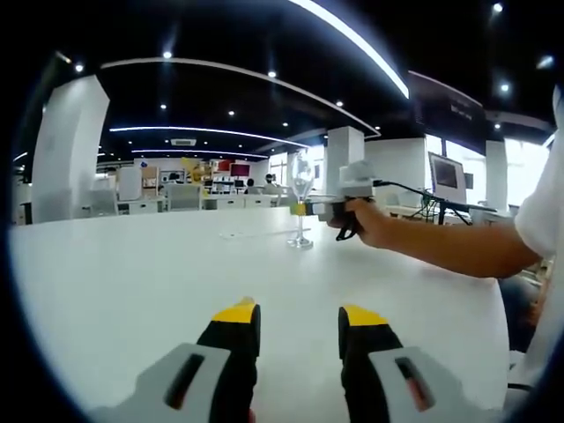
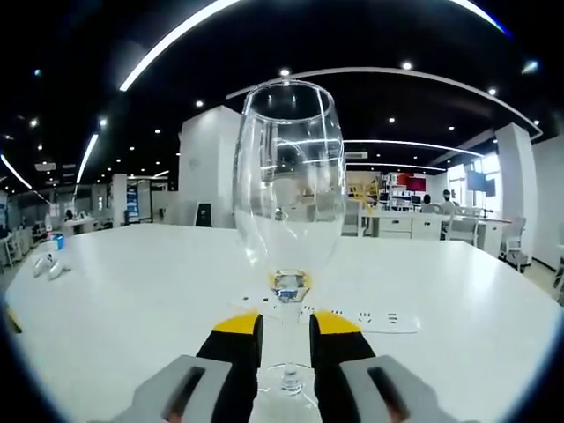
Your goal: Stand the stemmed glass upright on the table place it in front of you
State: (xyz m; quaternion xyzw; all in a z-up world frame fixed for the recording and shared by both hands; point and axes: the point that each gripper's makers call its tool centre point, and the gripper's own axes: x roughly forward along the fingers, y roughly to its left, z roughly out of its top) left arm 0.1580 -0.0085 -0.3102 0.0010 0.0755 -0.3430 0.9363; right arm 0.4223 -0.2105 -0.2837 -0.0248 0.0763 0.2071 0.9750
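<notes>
The stemmed glass (image 2: 289, 203) is clear and colourless, with a tall tulip-shaped bowl, a thin straight stem and a round flat foot; it stands upright with its foot on the counter (image 2: 132, 300). In the right gripper view the right claw (image 2: 285, 330) has its two yellow-tipped black jaws closed around the stem just below the bowl, one jaw on each side, and the bowl rises directly above and ahead of the jaw tips. The bowl's wall is smooth and glossy and mirrors the ceiling lights. The counter is white, matte and flat, with a rounded far edge. A flat white power strip (image 2: 370, 317) lies on the counter just beyond the right claw, behind the stem. In the left gripper view the left claw (image 1: 300, 319) hovers low over the counter with its jaws apart and nothing between them; its jaws are black with yellow tips on grey moulded bodies. From this view the stemmed glass (image 1: 301, 198) stands well ahead of the left claw, with the right claw (image 1: 304, 208) at its stem, gripped by a person's hand (image 1: 370, 225).
</notes>
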